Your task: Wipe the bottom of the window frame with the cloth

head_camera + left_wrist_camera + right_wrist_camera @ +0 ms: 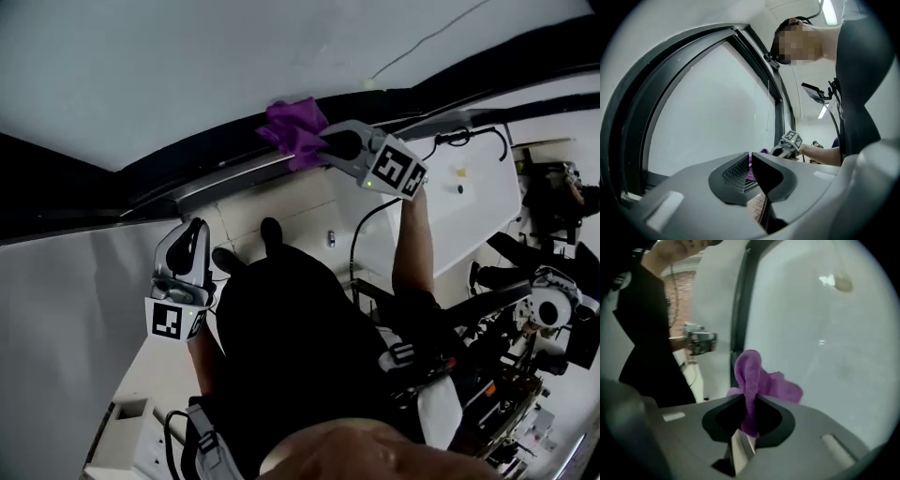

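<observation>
A purple cloth (295, 131) lies bunched against the dark bottom rail of the window frame (197, 183). My right gripper (325, 147) is shut on it. In the right gripper view the cloth (754, 378) stands up out of the pinched jaws of the right gripper (751, 416), in front of the pale glass. My left gripper (195, 230) hangs lower left, below the rail and apart from it. Its jaws are shut with nothing between them (750, 165). Past them I see a sliver of the cloth (751, 173) and the right gripper (790, 142).
The dark frame (628, 140) curves around the glass. Below the rail runs a white sill (281, 211). A black-clothed torso (300, 347) fills the lower centre. Cables and equipment (539, 309) crowd the right side. A white box (131, 422) sits lower left.
</observation>
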`<state>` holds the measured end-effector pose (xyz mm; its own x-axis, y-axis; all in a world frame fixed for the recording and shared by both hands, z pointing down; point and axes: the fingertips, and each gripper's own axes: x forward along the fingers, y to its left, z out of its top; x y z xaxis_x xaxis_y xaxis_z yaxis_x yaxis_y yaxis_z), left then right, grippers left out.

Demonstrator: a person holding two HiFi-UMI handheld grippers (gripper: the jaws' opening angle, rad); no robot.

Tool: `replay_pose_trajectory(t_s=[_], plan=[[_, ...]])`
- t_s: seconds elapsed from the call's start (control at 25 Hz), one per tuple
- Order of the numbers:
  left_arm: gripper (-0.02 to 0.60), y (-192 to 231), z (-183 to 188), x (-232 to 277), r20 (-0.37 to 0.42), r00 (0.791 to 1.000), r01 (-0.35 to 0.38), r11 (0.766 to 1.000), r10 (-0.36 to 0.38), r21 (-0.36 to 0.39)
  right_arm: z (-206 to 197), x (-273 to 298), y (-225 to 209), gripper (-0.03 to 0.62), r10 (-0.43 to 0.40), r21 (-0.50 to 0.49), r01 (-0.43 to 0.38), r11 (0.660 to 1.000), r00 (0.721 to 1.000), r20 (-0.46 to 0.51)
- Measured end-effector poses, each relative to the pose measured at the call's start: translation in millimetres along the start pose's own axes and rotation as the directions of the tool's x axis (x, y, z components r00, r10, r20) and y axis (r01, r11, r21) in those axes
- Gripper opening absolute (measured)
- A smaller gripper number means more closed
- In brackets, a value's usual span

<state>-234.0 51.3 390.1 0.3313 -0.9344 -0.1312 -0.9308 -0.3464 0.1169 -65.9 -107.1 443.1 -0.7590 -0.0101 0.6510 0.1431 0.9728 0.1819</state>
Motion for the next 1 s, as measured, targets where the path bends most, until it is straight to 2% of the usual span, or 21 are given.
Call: replay_pose_trajectory(t_s=[0.04, 0.08, 0.12, 0.16, 0.2, 0.24, 0.28, 0.32, 0.4, 0.48, 0.56, 0.64, 0.76, 0.8, 0.88, 0.92, 0.96, 1.0], plan=[[0.020, -2.2, -1.7, 2.3, -0.009, 1.000, 0.001, 1.000, -0.001, -0.001, -4.5, -12.8, 20.4, 0.054, 0.065, -0.043, -0.066, 0.997, 0.998, -0.019], [0.020, -4.3, -4.0, 4.4, -0.019, 1.000, 0.002, 1.000, -0.002, -0.004, -9.1, -24.6, 26.7, 0.054, 0.078, -0.031, -0.078, 0.996, 0.997, 0.005], [0.020, -5.9, -5.8, 6.8, -0.025, 1.000, 0.001, 1.000, -0.001, -0.007, -13.2, -34.3, 16.4, 0.055, 0.025, 0.050, -0.029, 0.998, 0.996, 0.081], [0.020, -6.8, -6.2, 9.8, -0.028, 1.000, 0.001, 1.000, -0.001, -0.010, -18.6, -41.0, -7.2, 0.055, -0.096, 0.183, 0.064, 0.981, 0.980, 0.174], [0.020, -7.6, -5.3, 13.2, -0.032, 0.999, 0.005, 1.000, -0.006, -0.011, -27.8, -43.4, -36.4, 0.055, -0.250, 0.319, 0.169, 0.933, 0.940, 0.234], [0.020, -8.8, -4.0, 16.5, -0.039, 0.999, 0.016, 1.000, -0.017, -0.007, -39.2, -39.3, -62.6, 0.055, -0.383, 0.408, 0.263, 0.874, 0.890, 0.248], [0.020, -10.7, -3.0, 19.8, -0.050, 0.998, 0.031, 1.000, -0.031, -0.001, -48.4, -27.7, -80.3, 0.055, -0.461, 0.432, 0.334, 0.838, 0.856, 0.233], [0.020, -13.6, -2.5, 23.4, -0.061, 0.997, 0.044, 0.999, -0.044, 0.005, -51.7, -10.3, -88.8, 0.055, -0.484, 0.399, 0.376, 0.836, 0.849, 0.214], [0.020, -22.0, -2.6, 32.5, -0.072, 0.996, 0.061, 0.998, -0.061, 0.008, -44.4, 23.3, -88.2, 0.055, -0.439, 0.259, 0.384, 0.886, 0.875, 0.204], [0.020, -31.7, -4.3, 43.0, -0.075, 0.994, 0.077, 0.997, -0.076, 0.007, -35.9, 34.6, -78.0, 0.055, -0.367, 0.126, 0.347, 0.929, 0.906, 0.211], [0.020, -40.1, -5.0, 51.7, -0.077, 0.992, 0.100, 0.995, -0.099, 0.004, -35.6, 32.0, -59.3, 0.055, -0.289, 0.026, 0.289, 0.957, 0.936, 0.201], [0.020, -46.6, -3.2, 57.4, -0.076, 0.990, 0.122, 0.993, -0.121, 0.000, -35.9, 25.1, -32.1, 0.055, -0.203, -0.020, 0.213, 0.977, 0.953, 0.225], [0.020, -51.0, -2.4, 63.2, -0.088, 0.987, 0.134, 0.991, -0.135, -0.021, -38.3, 7.3, 14.4, 0.055, -0.067, -0.031, 0.080, 0.996, 0.954, 0.292], [0.020, -50.1, -4.3, 64.2, -0.096, 0.986, 0.133, 0.991, -0.134, -0.018, -39.9, -1.0, 30.9, 0.055, -0.010, -0.035, 0.022, 0.999, 0.946, 0.325], [0.020, -48.0, -10.2, 66.1, -0.116, 0.985, 0.132, 0.991, -0.132, -0.006, -39.4, -23.4, 52.1, 0.055, 0.061, -0.022, -0.057, 0.998, 0.903, 0.426], [0.020, -47.9, -12.1, 68.0, -0.122, 0.983, 0.134, 0.991, -0.134, -0.004, -39.0, -33.6, 48.6, 0.055, 0.025, 0.031, -0.045, 0.999, 0.882, 0.471], [0.020, -48.5, -13.1, 70.5, -0.126, 0.982, 0.139, 0.990, -0.138, -0.004, -41.0, -39.7, 32.8, 0.055, -0.074, 0.124, 0.017, 0.992, 0.876, 0.477], [0.020, -50.2, -13.1, 73.8, -0.126, 0.982, 0.144, 0.990, -0.144, -0.004, -45.2, -40.8, 7.2, 0.055, -0.209, 0.216, 0.125, 0.968, 0.880, 0.426]])
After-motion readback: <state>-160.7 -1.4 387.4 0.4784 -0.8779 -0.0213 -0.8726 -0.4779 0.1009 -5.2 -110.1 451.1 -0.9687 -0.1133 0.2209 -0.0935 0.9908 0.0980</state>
